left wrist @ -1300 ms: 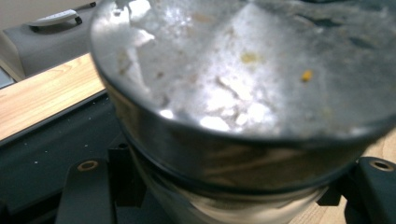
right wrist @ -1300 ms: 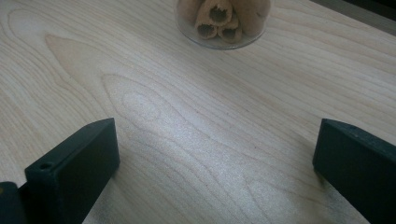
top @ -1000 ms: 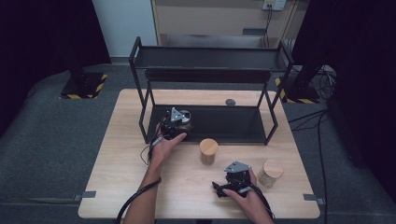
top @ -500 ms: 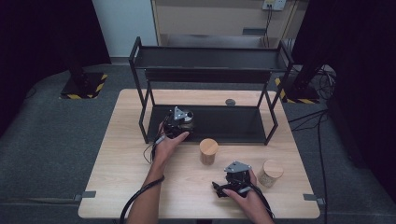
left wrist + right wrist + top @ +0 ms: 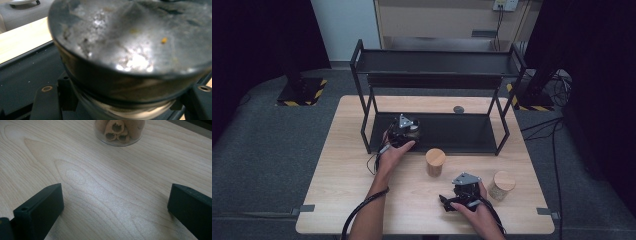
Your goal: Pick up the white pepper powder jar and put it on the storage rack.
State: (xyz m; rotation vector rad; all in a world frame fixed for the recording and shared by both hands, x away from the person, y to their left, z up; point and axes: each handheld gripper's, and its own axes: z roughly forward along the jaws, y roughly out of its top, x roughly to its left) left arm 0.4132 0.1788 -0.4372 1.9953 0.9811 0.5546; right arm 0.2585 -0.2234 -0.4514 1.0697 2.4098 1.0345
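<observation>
My left gripper [image 5: 122, 100] is shut on a glass jar [image 5: 125, 45] with a dull, smeared metal lid, which looms large and blurred in the left gripper view. In the high view that gripper [image 5: 404, 131] is at the front left of the black rack's lower shelf [image 5: 452, 132], and the jar is mostly hidden beneath it. My right gripper [image 5: 462, 189] rests low on the wooden table [image 5: 347, 170] near its front edge. Its jaws [image 5: 115, 212] stand wide open with bare wood between them. A glass jar of rolled brown sticks [image 5: 120, 130] stands ahead of them, apart.
A two-level black metal rack [image 5: 437, 62] takes up the back half of the table. Two jars with wooden lids stand in front of it, one at the middle [image 5: 435, 161] and one at the right [image 5: 502, 184]. A small dark round object [image 5: 458, 109] lies behind the shelf.
My left gripper and its jar have shifted slightly right along the front of the lower shelf. The right gripper has stayed where it was.
</observation>
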